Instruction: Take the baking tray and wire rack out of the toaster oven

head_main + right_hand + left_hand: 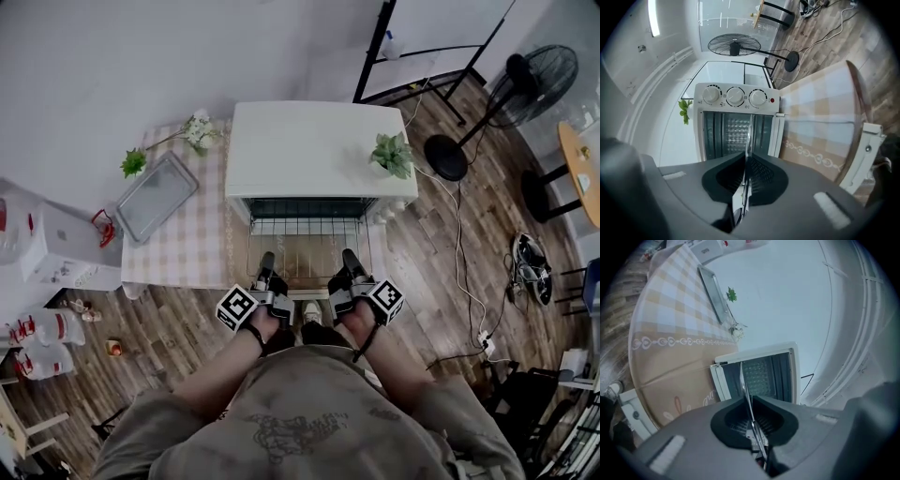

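Clamping the front edge of the wire rack [307, 234] with the left gripper [266, 267] and the right gripper [351, 264], one near each front corner. Pinching the wire with jaws almost fully closed (rack appearing edge-on as a thin line in both gripper views). Holding the rack roughly level in front of the open toaster oven [314, 150], rear edge at the oven mouth. Noting the baking tray [157, 197] lying flat on the checked tablecloth [187, 258], left of the oven, near a small flower sprig [198, 131], well apart from the rack.
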Available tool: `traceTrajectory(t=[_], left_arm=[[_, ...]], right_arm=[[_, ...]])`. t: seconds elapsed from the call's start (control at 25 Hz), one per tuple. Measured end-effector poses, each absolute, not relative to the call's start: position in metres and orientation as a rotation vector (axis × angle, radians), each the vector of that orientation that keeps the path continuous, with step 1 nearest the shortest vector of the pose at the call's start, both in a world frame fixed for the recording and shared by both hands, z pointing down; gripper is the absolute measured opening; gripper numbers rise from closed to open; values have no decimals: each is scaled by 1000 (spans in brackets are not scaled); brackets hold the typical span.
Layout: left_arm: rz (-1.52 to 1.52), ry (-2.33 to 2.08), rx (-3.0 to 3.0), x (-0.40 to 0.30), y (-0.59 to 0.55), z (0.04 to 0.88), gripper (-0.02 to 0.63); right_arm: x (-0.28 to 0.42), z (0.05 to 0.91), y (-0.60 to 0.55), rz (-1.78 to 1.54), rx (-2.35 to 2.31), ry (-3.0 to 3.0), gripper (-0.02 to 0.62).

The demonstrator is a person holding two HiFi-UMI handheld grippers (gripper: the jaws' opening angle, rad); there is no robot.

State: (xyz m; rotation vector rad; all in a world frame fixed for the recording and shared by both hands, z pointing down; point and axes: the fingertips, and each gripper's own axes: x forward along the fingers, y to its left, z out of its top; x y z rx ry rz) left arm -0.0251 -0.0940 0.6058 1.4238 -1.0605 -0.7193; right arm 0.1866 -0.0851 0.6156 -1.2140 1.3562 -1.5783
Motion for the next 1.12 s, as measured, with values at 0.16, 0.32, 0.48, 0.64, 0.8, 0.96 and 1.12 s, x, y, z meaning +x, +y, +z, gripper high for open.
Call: traceTrajectory(t=[0.16, 0.32, 0.48, 0.64, 0.8, 0.96, 1.12], left_arm=[[-707, -1039, 1421, -28, -81, 599, 8], [-727, -1009, 1413, -29, -71, 585, 6], [-717, -986, 1410, -26, -60, 579, 5], [-703, -984, 1417, -23, -51, 572, 6], [-730, -946, 1424, -16, -49, 556, 6], [-746, -943, 1428, -17, -47, 550, 6], [-729, -981, 1408, -27, -40, 559, 6]], right_arm=[[182, 604, -70, -1593, -1195, 1355, 31], [182, 591, -59, -1583, -1178, 1380, 31], [183, 578, -51, -1574, -1155, 1388, 31], [186, 574, -41, -1577, -1153, 1383, 31], [191, 568, -33, -1577, -1151, 1374, 31], [190, 559, -33, -1577, -1131, 1390, 31], [182, 560, -33, -1603, -1112, 1423, 31]])
